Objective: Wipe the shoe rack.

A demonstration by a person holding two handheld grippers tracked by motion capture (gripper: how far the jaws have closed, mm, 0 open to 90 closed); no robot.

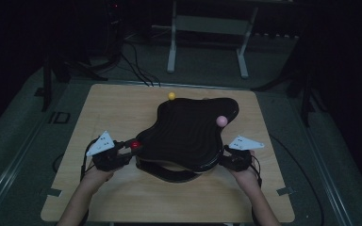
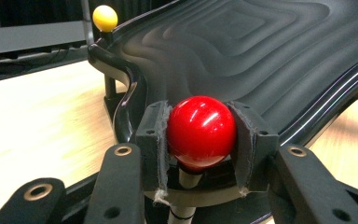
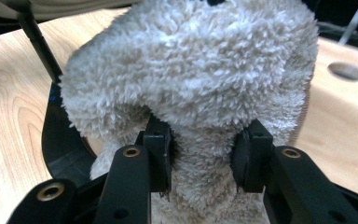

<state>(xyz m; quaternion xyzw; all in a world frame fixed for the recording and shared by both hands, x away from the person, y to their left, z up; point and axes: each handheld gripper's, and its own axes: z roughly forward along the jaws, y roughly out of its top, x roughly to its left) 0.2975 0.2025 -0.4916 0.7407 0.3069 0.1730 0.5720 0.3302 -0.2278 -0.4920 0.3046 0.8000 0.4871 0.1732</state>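
Note:
A black wavy-ribbed board [image 1: 188, 134] lies on the wooden table, with ball knobs on thin stalks at its corners. My left gripper [image 1: 129, 148] is at its left corner, shut on the red ball knob [image 2: 200, 130], which sits between the pads [image 2: 156, 140]. A yellow ball [image 1: 171, 95] stands at the far corner and a pink ball [image 1: 221, 120] at the right. My right gripper [image 1: 227, 157] is at the board's right front edge, shut on a beige fluffy fabric [image 3: 191, 70] that bulges over the jaws.
The light wooden table [image 1: 122, 202] has free surface in front of and beside the board. A round hole [image 3: 347, 71] shows in the tabletop. White stand legs [image 1: 171, 52] and cables [image 1: 136, 66] lie on the dark floor behind.

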